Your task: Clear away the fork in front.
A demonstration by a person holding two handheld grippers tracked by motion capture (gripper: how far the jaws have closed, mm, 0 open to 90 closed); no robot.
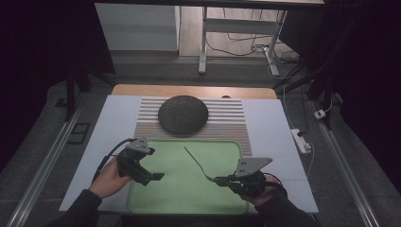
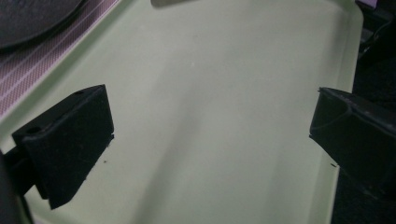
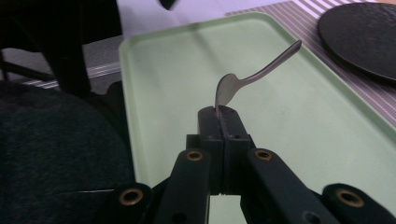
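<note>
The right tool point(image 1: 220, 180) is held low over the near right part of the green tray point(image 1: 189, 198), pointing left. Its jaws are pressed together on one end of a metal spoon point(image 3: 254, 77), whose long handle sticks up and away from the tool toward a dark plate point(image 1: 183, 114) on a striped mat point(image 1: 227, 124). The left tool point(image 1: 156, 177) is tilted down over the tray's left side, jaws wide apart, nothing between them.

A pale table point(image 1: 269, 124) carries a striped mat point(image 1: 227, 122) (far side) and a green tray point(image 1: 189, 194) nearer the person
</note>
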